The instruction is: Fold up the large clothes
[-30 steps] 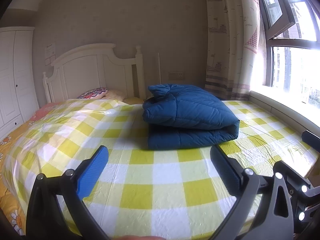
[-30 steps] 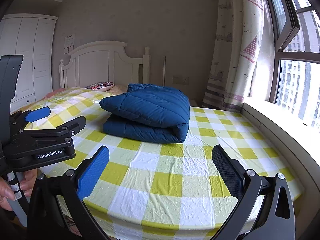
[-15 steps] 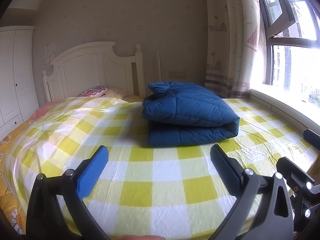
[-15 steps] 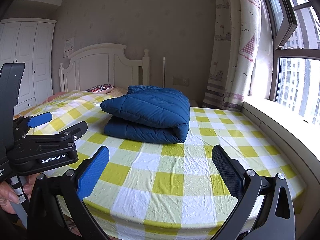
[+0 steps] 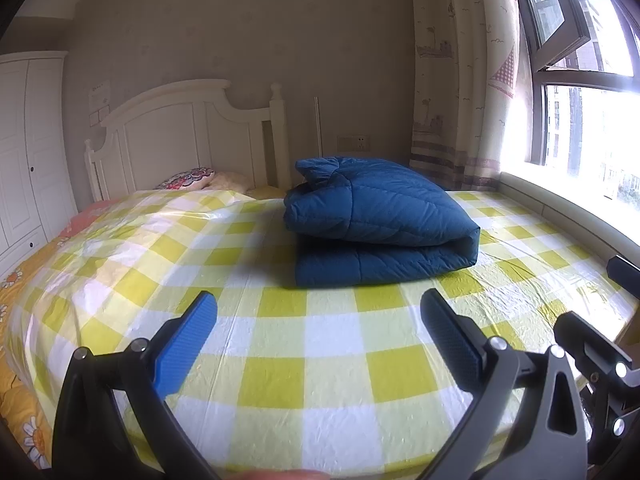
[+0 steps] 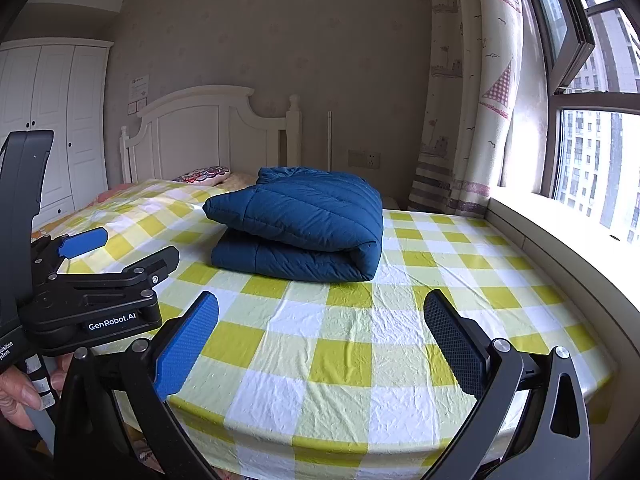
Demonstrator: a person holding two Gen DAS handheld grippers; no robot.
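Note:
A dark blue quilted jacket (image 5: 376, 220) lies folded in a thick bundle on the yellow-and-white checked bed cover (image 5: 332, 336); the right wrist view shows the same jacket (image 6: 304, 228) in mid-bed. My left gripper (image 5: 320, 332) is open over the near part of the bed, well short of the jacket, with nothing between its fingers. My right gripper (image 6: 320, 332) is open too, above the bed's near corner, empty. The left gripper's body (image 6: 92, 292) shows at the left of the right wrist view, held by a hand (image 6: 20, 396).
A white headboard (image 5: 188, 132) and pillows (image 5: 188, 178) stand at the bed's far end. A white wardrobe (image 5: 28, 148) is on the left. Curtain (image 6: 468, 112), window (image 6: 592, 160) and sill (image 6: 560, 240) run along the right side of the bed.
Both grippers have drawn back and risen slightly from the bed; the jacket sits a little farther away in both views. The jacket itself has not moved. Jaws stay open.

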